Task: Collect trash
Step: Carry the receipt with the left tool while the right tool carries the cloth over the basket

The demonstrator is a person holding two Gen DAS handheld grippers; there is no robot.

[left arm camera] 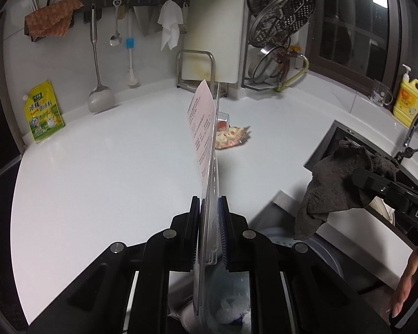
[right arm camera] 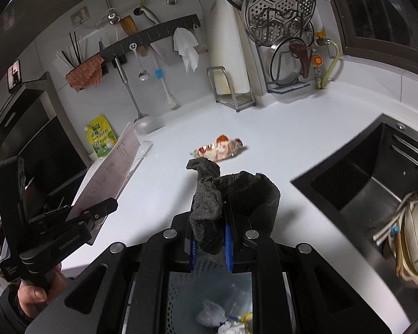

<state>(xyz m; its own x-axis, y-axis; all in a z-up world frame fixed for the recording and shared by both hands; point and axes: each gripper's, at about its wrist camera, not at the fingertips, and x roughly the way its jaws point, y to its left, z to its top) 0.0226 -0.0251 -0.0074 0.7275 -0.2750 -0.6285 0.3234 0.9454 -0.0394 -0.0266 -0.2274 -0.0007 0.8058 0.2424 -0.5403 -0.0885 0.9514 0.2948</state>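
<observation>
Now, trash: we see a crumpled snack wrapper (right arm camera: 217,149) lying mid-countertop (left arm camera: 111,172), with a clear cup (left arm camera: 224,118) just behind it.
Bin: below both grippers, the trash bin (right arm camera: 181,300) holds white crumpled bags.
Sink: dishes (right arm camera: 409,239) inside.
Around: a yellow pouch (left arm camera: 43,111) stands against the wall.
Left gripper (left arm camera: 210,208): we have it clamped on a flat plastic package (left arm camera: 204,128) — edge-on.
Right gripper (right arm camera: 210,222): closed on a grey rag (right arm camera: 209,206).

A yellow seasoning pouch (left arm camera: 43,111) leans against the wall; a yellow detergent bottle (left arm camera: 408,96) stands beside the sink (right arm camera: 376,183).
</observation>
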